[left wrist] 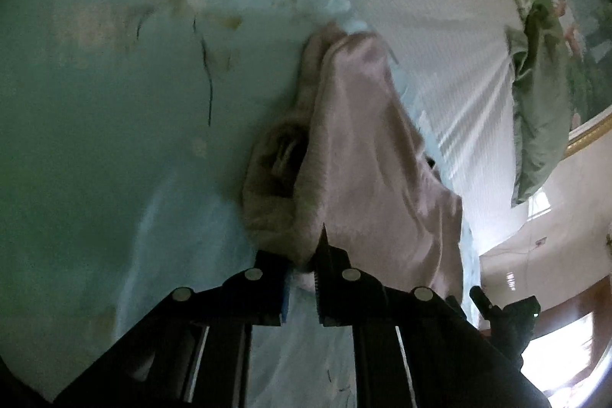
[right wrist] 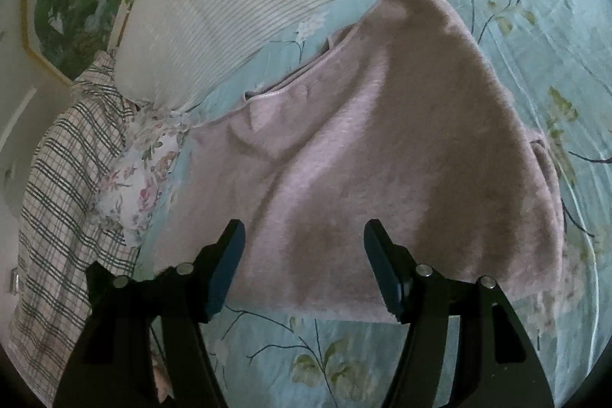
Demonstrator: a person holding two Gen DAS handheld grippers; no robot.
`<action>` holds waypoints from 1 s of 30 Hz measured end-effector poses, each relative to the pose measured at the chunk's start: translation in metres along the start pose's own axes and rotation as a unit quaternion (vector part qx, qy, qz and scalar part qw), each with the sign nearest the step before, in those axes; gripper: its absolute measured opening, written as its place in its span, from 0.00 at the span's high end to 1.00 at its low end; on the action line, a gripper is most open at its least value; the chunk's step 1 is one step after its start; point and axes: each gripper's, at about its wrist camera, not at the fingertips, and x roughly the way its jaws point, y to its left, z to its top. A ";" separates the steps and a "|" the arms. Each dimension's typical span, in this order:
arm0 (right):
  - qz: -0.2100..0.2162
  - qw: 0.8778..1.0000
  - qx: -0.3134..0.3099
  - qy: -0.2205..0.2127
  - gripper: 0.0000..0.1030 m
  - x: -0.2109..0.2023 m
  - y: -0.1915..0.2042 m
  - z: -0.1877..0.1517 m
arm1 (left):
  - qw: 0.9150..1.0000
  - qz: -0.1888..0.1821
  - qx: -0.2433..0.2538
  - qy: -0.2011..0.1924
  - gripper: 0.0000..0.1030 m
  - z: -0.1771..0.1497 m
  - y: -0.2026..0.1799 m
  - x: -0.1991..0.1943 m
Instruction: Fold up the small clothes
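A fuzzy pale pink garment (right wrist: 382, 148) lies on the light blue floral bedspread (right wrist: 554, 25). One part of it is lifted into a peak at the top. My left gripper (left wrist: 306, 262) is shut on a fold of the pink garment (left wrist: 363, 148) and holds it up, so the cloth hangs away from the fingers. My right gripper (right wrist: 304, 255) is open and empty, its fingers just above the near edge of the garment, one on each side of the middle.
A white striped pillow (right wrist: 237, 6) lies beyond the garment. A plaid cloth (right wrist: 65, 186) and a small floral cloth (right wrist: 141, 178) lie at the left. A green pillow (left wrist: 535, 109) stands by a gold-framed headboard. The right gripper's body (left wrist: 508, 316) shows in the left wrist view.
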 end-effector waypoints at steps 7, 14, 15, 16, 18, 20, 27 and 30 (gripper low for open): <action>-0.003 1.000 -0.004 0.013 0.36 0.009 -0.003 0.009 | 1.000 -0.005 -0.031 0.005 0.50 -0.003 -0.004 0.013; 0.001 1.000 -0.010 0.027 0.36 0.016 -0.005 0.035 | 0.999 0.017 0.004 -0.031 0.90 0.013 -0.032 0.024; 0.005 1.000 -0.010 0.029 0.36 0.016 -0.006 0.038 | 0.999 0.016 0.018 -0.036 0.91 0.013 -0.040 0.022; 0.009 0.999 -0.011 0.031 0.36 0.016 -0.006 0.043 | 0.998 0.009 0.042 -0.043 0.91 0.012 -0.055 0.019; 0.019 0.999 -0.012 0.036 0.36 0.017 -0.008 0.053 | 0.994 0.003 0.092 -0.054 0.92 0.008 -0.085 0.013; 0.045 0.998 -0.003 0.039 0.36 0.017 -0.012 0.064 | 0.988 0.003 0.142 -0.059 0.92 0.000 -0.114 0.012; 0.113 0.991 0.024 0.070 0.31 0.036 -0.020 0.096 | 0.938 0.027 0.346 -0.015 0.92 -0.065 -0.214 0.068; 0.116 0.988 0.029 0.093 0.20 0.053 -0.021 0.102 | 0.921 0.054 0.385 0.005 0.92 -0.089 -0.224 0.099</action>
